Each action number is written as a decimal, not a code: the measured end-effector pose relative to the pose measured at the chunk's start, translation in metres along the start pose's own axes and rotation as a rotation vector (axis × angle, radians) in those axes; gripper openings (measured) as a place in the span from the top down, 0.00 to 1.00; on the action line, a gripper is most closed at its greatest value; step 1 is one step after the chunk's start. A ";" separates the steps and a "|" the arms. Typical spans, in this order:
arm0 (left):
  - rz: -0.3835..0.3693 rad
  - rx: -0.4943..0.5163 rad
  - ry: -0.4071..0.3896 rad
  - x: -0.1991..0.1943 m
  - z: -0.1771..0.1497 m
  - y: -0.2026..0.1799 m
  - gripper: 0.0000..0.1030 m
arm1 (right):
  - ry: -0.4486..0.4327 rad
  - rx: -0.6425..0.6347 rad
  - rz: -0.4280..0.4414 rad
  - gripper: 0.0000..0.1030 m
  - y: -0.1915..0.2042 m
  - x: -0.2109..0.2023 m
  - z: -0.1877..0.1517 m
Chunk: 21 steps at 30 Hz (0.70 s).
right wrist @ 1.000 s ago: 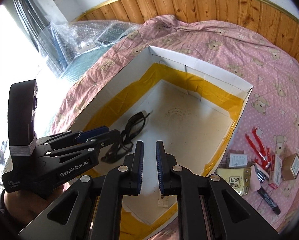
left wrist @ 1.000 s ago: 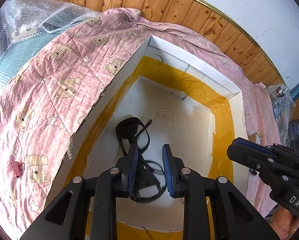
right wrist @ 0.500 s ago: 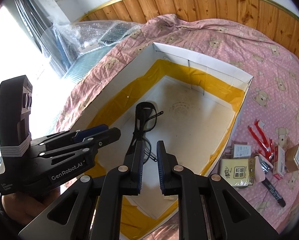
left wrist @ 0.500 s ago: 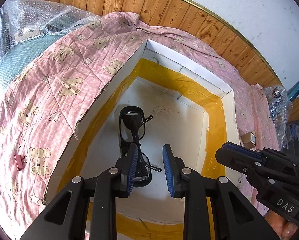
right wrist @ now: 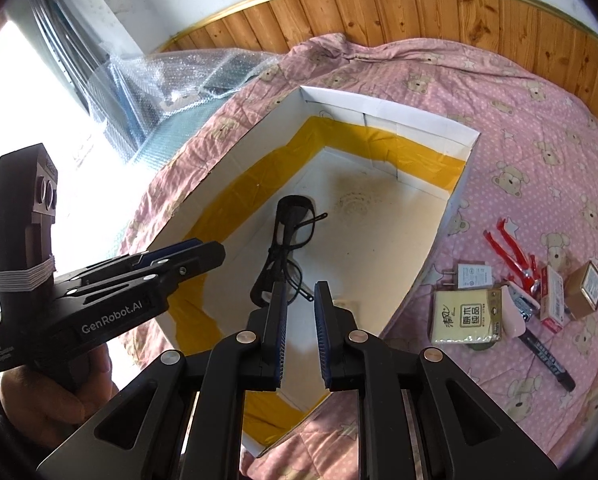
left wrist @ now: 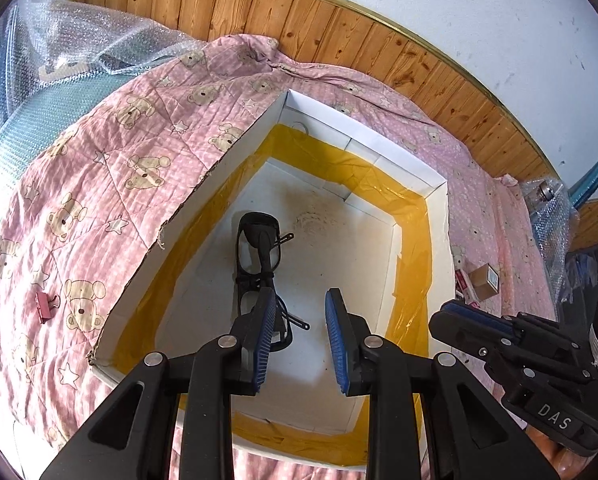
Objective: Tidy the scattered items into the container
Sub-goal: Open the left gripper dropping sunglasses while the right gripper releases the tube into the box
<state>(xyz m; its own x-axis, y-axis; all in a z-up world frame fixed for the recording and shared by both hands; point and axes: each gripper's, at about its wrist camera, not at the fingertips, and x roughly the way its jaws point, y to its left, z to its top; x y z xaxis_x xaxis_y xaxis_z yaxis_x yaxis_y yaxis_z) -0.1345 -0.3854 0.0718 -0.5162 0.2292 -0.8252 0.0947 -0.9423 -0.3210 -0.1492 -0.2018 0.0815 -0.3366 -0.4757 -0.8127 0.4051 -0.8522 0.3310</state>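
Right wrist view is showing one big cardboard box (right wrist: 383, 112), white inside with yellow tape round its walls, sitting on a bed under a pink bear-print quilt (right wrist: 539, 120); it is the container, light but floppy at the rim, so nothing should be leaning on its walls. One pair of black glasses (right wrist: 287, 248) is already lying on the box floor, folded; they are light, thin-framed and easily bent, best taken by the bridge or a thick part of the frame, never the lenses. The rest is lying on the quilt just beside the box's right wall: one tissue pack (right wrist: 465, 316), soft and squashy, which I judge is taking a grip across its short width well; one small brown box (right wrist: 587, 290) and one white-and-red box (right wrist: 555, 294), both stiff and light; one white plug (right wrist: 471, 274); one red-handled tool (right wrist: 511, 254), which looks like pliers, heavier and slippery on the handles; one black marker (right wrist: 547, 354), round and likely to roll, so it wants gripping at mid-length. In the left wrist view one pink binder clip (left wrist: 45, 306) is lying alone on the quilt left of the box. The left gripper (left wrist: 299, 332) is hovering over the box with fingers apart and empty; the right gripper (right wrist: 301, 332) is showing a narrow gap and nothing held.
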 end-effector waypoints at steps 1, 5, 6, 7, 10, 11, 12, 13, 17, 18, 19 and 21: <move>0.002 0.000 0.001 -0.001 -0.001 0.000 0.73 | -0.001 0.006 0.002 0.84 -0.002 -0.001 -0.002; -0.002 0.022 0.011 -0.001 -0.008 -0.011 0.73 | 0.000 0.027 0.015 0.84 -0.007 -0.004 -0.012; -0.005 0.029 0.015 0.000 -0.010 -0.015 0.73 | 0.000 0.030 0.016 0.84 -0.008 -0.005 -0.014; -0.008 0.037 0.018 0.000 -0.011 -0.020 0.73 | -0.001 0.033 0.018 0.84 -0.009 -0.006 -0.016; -0.017 0.063 0.025 0.000 -0.016 -0.034 0.73 | -0.012 0.042 0.022 0.84 -0.013 -0.012 -0.020; -0.020 0.071 0.026 0.000 -0.017 -0.038 0.73 | -0.016 0.045 0.024 0.84 -0.015 -0.014 -0.021; -0.023 0.078 0.027 0.000 -0.017 -0.043 0.73 | -0.021 0.048 0.025 0.84 -0.017 -0.017 -0.022; -0.025 0.084 0.027 -0.001 -0.018 -0.046 0.73 | -0.025 0.053 0.026 0.84 -0.020 -0.019 -0.023; -0.026 0.102 0.027 -0.002 -0.021 -0.058 0.73 | -0.036 0.072 0.033 0.84 -0.029 -0.026 -0.028; -0.026 0.106 0.027 -0.002 -0.022 -0.061 0.73 | -0.038 0.076 0.035 0.84 -0.032 -0.027 -0.030; -0.026 0.109 0.029 -0.002 -0.023 -0.064 0.73 | -0.038 0.080 0.039 0.84 -0.034 -0.028 -0.032; -0.025 0.117 0.030 -0.002 -0.025 -0.070 0.73 | -0.039 0.086 0.045 0.84 -0.038 -0.029 -0.035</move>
<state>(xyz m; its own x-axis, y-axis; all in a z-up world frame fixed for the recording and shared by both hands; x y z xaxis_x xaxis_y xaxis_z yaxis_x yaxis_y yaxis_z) -0.1189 -0.3141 0.0847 -0.4910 0.2588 -0.8318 -0.0187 -0.9578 -0.2869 -0.1245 -0.1483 0.0755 -0.3533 -0.5202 -0.7775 0.3464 -0.8448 0.4078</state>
